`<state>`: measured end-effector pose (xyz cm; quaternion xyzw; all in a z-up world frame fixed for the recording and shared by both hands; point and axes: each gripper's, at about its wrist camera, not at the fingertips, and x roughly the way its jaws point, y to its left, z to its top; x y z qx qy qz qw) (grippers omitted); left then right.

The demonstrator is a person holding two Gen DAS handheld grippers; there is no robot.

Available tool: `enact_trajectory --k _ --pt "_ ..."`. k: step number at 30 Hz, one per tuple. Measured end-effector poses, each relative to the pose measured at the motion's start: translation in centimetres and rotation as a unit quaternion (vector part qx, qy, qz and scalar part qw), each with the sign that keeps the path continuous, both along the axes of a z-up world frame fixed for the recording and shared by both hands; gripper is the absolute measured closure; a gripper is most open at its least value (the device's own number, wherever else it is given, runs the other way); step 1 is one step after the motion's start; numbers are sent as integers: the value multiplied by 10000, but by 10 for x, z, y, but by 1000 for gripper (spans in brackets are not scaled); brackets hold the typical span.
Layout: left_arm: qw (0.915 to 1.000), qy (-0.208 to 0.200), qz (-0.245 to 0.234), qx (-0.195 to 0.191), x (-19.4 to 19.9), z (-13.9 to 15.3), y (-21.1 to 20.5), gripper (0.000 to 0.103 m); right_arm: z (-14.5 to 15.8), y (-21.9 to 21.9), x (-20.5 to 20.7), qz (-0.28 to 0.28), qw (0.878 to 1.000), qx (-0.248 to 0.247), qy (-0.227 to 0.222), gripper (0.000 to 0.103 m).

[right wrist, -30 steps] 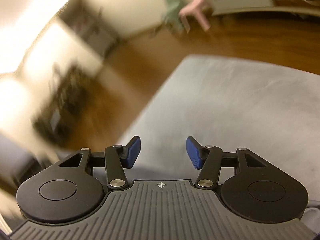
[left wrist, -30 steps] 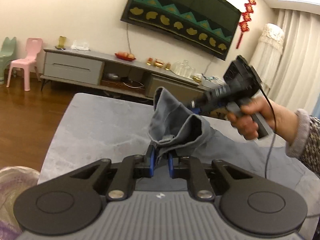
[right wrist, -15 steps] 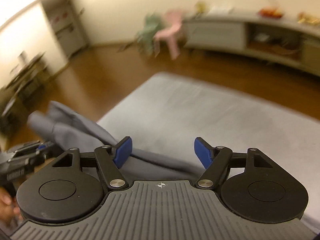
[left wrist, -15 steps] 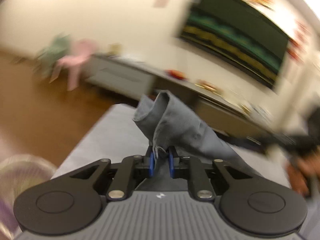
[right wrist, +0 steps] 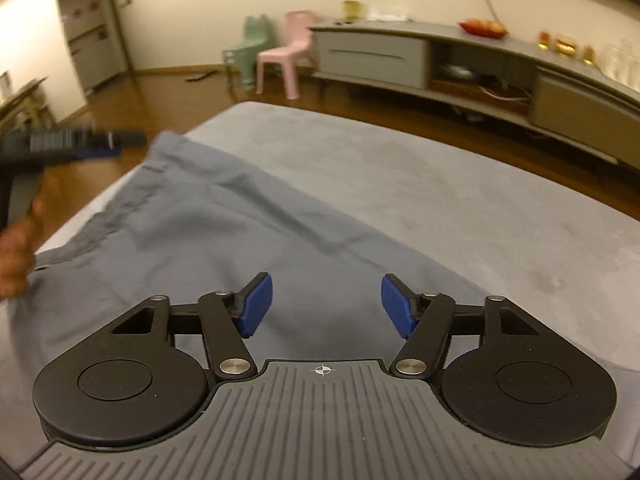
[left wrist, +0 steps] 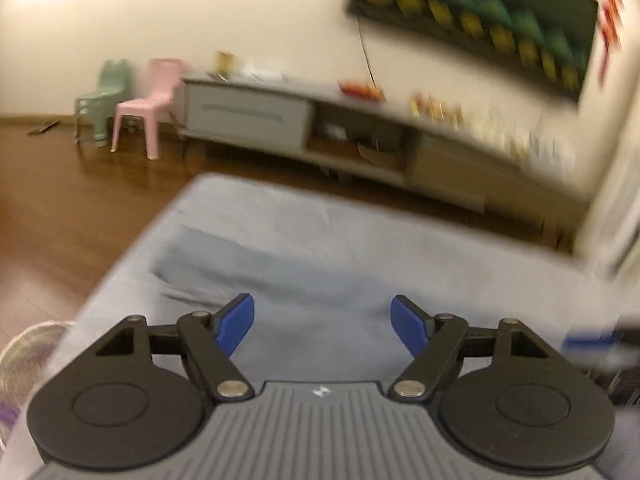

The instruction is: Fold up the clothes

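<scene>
Left wrist view, blurred: the left tongs [left wrist: 322, 325] gape wide and empty above the grey garment [left wrist: 304, 280], which lies on the grey tabletop [left wrist: 460, 240]. Right wrist view, sharper: the hemmed edge shows at far left beside the other hand [right wrist: 16, 256], creases run across the middle, and the right tongs [right wrist: 326, 306] gape wide, holding nothing. My read: cloth laid out between grips; the next move needs an edge or corner pinched.

Bare table [right wrist: 460, 184] beyond the garment [right wrist: 208, 232]
</scene>
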<state>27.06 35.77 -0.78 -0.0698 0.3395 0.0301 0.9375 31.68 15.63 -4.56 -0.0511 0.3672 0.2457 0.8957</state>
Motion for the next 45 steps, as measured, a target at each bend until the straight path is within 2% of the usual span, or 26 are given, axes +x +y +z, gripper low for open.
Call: enact_trajectory --k 2,3,4,6,8,9,10,11,14,15,17,19,21,24,26,27,28,29,30,31,32,33,35,37,39,45 --pt "9982 445 395 92 19 -17 3 31 -9 -14 10 -176 9993 -265 172 47" --pt "9954 670 682 69 27 -25 8 39 -16 -26 19 -372 9977 -425 380 50" --pt "9923 812 936 24 33 -30 14 42 -21 -42 24 -536 9963 -503 451 52" --pt "9878 853 1294 134 34 -27 23 56 -17 -74 24 -777 9946 -466 509 53" --pt "9806 957 1659 411 34 -26 28 53 -1 -113 5 -956 9943 -47 469 52" --pt "9762 973 1858 559 32 -26 29 44 6 -132 -10 -1053 9939 85 323 46" --pt "9731 984 1990 623 31 -25 30 43 14 -150 -26 -1162 9929 181 173 43" --pt "9745 985 1951 506 31 -22 30 43 14 -166 -39 -1245 9919 169 163 43" --pt "9728 1039 2032 391 28 -20 35 41 -5 -208 -65 -1431 9878 -262 563 49" --pt "9707 1060 2123 385 26 -20 39 41 -10 -222 -74 -1484 9869 -429 469 51" --pt "9635 1072 2445 216 13 -14 51 44 -10 -262 -87 -1899 9785 -640 489 46" --pt "9645 952 2441 -342 -13 0 62 44 -6 -306 -100 -2290 9697 -564 629 50" --pt "9715 667 2175 -670 -41 21 57 40 0 -349 -119 -2521 9645 -435 650 50" --pt "9832 328 1667 -674 -88 38 39 29 5 -408 -154 -2807 9572 -378 604 31" --pt "9850 428 1508 -721 -110 22 31 29 -6 -442 -177 -2886 9528 -674 654 19" --pt "9821 504 1630 -799 -118 14 36 33 -7 -464 -189 -3001 9499 -613 619 15" --pt "9789 581 1752 -877 -126 6 40 44 -7 -487 -201 -3133 9464 -520 588 28" --pt "9754 657 1873 -955 -134 -3 45 55 -6 -499 -207 -3220 9438 -502 557 35" --pt "9719 618 1977 -1121 -145 -8 50 51 -5 -507 -212 -3295 9413 -503 526 44" --pt "9668 269 2062 -1488 -169 -3 55 45 -4 -507 -212 -3419 9365 -550 546 41" --pt "9585 -144 2208 -1797 -194 0 59 21 -3 -504 -209 -3553 9310 -609 579 37" --pt "9493 -474 2371 -2009 -217 2 61 8 0 -495 -207 -3540 9306 -754 541 31" --pt "9268 -882 2625 -2537 -252 -2 67 7 11 -465 -203 -3228 9418 -897 289 28" --pt "9075 -946 2808 -2977 -273 -10 72 6 29 -432 -202 -2799 9569 -774 -53 18" --pt "9038 -826 3005 -2934 -279 -16 75 6 43 -407 -206 -2413 9685 -544 -275 16" --pt "8930 -462 3256 -3073 -283 -32 80 5 60 -365 -225 -1794 9804 -590 -558 11"
